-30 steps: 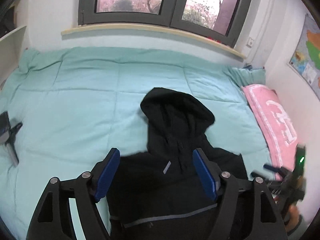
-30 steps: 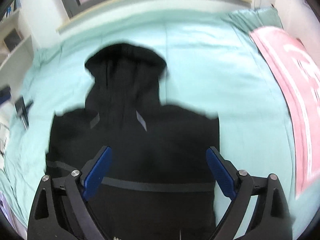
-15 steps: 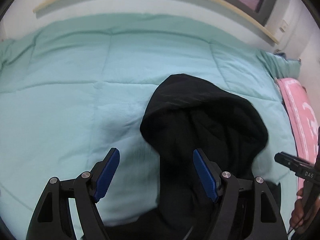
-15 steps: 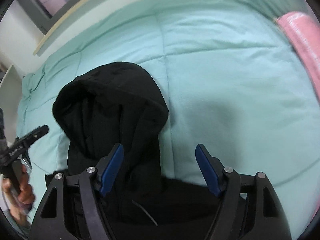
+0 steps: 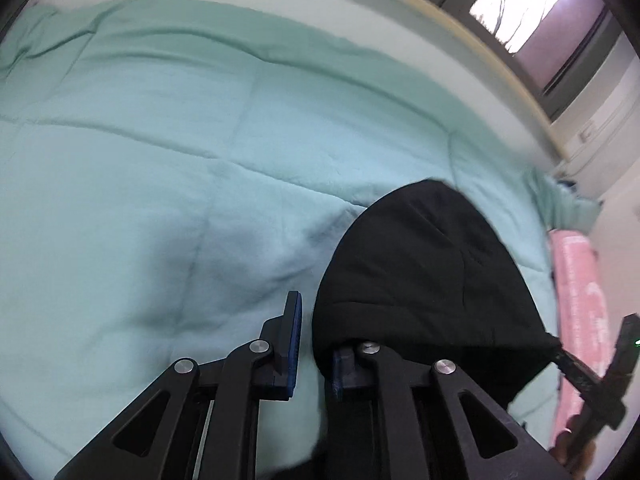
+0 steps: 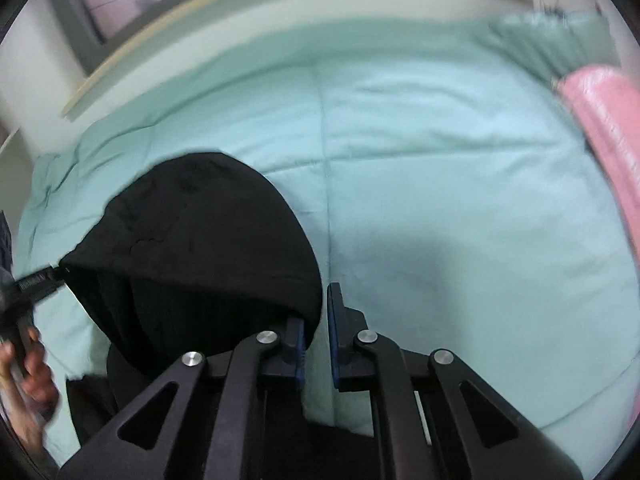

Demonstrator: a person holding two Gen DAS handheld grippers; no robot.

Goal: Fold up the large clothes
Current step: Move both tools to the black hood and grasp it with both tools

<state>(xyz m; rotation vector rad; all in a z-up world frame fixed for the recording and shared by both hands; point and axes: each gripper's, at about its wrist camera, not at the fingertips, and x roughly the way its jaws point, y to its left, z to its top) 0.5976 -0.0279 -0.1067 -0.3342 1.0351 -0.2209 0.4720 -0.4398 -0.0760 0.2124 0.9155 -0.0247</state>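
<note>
A black hoodie lies on a mint-green quilt; its hood [image 5: 432,276] fills the lower right of the left wrist view and the left of the right wrist view [image 6: 200,248]. My left gripper [image 5: 314,344] is shut on the hood's left edge. My right gripper [image 6: 316,332] is shut on the hood's right edge. Each gripper also shows in the other's view, pinching the opposite corner of the hood [image 5: 576,364] [image 6: 36,280]. The hoodie's body is hidden under the grippers.
The quilt [image 5: 160,168] [image 6: 440,184] covers the whole bed. A pink blanket [image 5: 580,292] [image 6: 608,120] lies along the right edge by the wall. A window sill [image 5: 460,28] runs along the far side.
Both grippers moved forward to the hood and closed from wide open onto its two edges. The hood now looks stretched between them.
</note>
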